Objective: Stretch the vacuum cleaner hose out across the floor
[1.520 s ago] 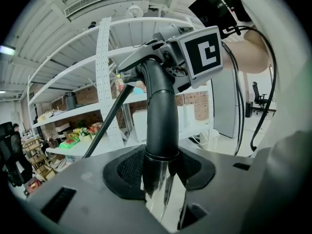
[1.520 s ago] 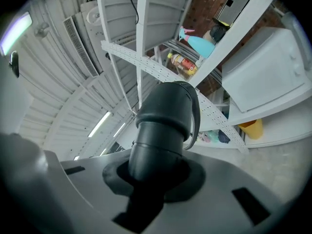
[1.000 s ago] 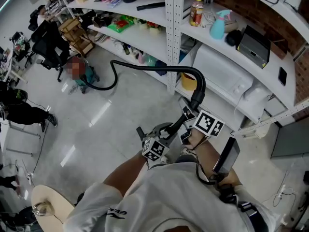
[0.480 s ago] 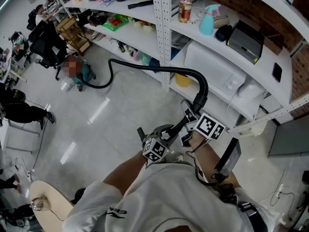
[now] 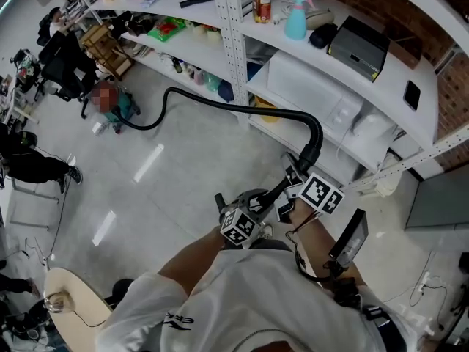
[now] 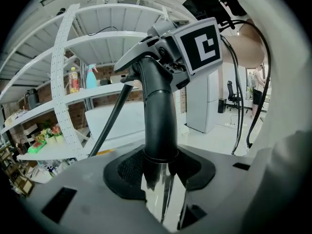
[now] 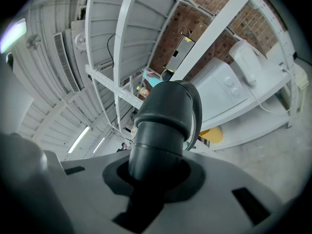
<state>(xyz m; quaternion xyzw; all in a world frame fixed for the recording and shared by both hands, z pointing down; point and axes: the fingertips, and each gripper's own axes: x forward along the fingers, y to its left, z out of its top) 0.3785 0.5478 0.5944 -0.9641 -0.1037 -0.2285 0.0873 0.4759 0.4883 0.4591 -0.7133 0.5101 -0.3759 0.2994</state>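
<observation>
Head view: above the person, steeply down, white shelf rack (image 5: 231,50) along its top; left gripper view: tight on hose handle (image 6: 160,116), facing up at the rack; right gripper view: equally tight, tilted up under the rack; all share rack, handle.

We take the shelf post (image 5: 233,50) as our mark. The vacuum cleaner (image 5: 123,113) sits on the floor (image 5: 168,189) well left of it. The hose (image 5: 220,106) runs from there across the front of the post's foot and bends down on its right. On the shelf just right of the post stand 1 bottle (image 5: 261,0) and 1 spray bottle (image 5: 296,18). The left hand-held gripper (image 5: 258,202) and right hand-held gripper (image 5: 299,173) sit in front of the post, on the hose's near end.
</observation>
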